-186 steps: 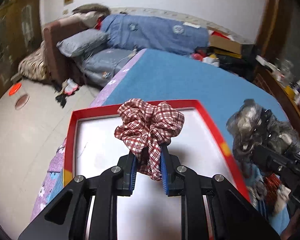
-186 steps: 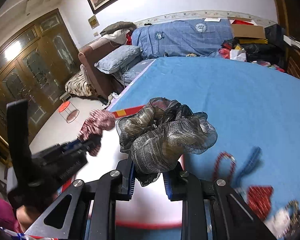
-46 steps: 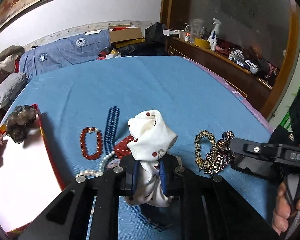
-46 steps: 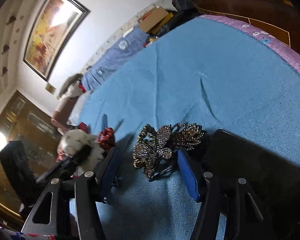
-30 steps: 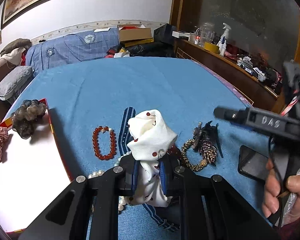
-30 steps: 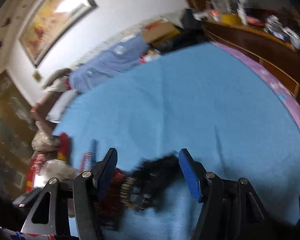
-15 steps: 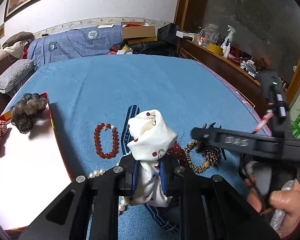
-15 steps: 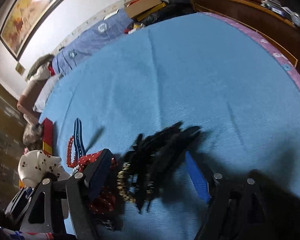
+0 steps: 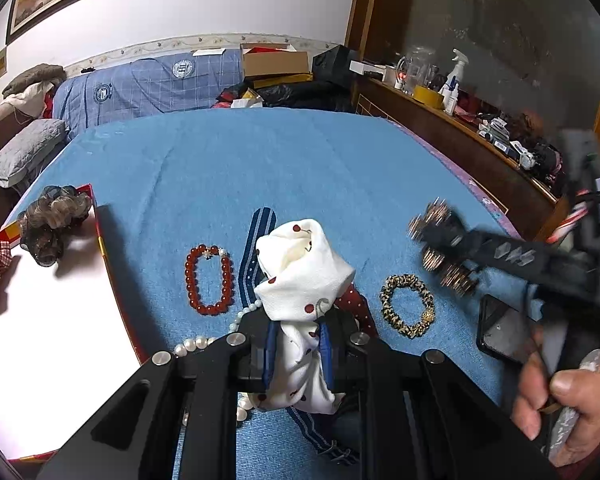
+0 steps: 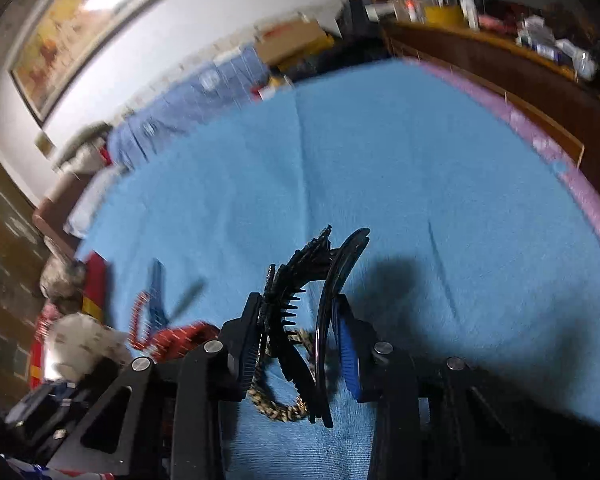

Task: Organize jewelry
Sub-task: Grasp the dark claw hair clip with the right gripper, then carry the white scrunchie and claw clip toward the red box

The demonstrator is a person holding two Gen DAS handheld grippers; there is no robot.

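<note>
Blue bedspread [image 9: 284,160] under left fingers [image 9: 269,348] pinching white scrunchie [image 9: 304,276], right fingers [image 10: 346,348] pinching hair claw [image 10: 312,280].

Closed the right gripper [image 10: 300,344] on the black hair claw [image 10: 304,312] that lay between its spread fingers half a second back. Lifted the claw off the blue bedspread [image 9: 260,168], away from the leopard-print bracelet [image 9: 407,306], and swung it up and to the right in the left wrist view, blurred.

Both hand-held grippers [image 9: 296,354] [image 10: 300,350] clamped, loaded.
</note>
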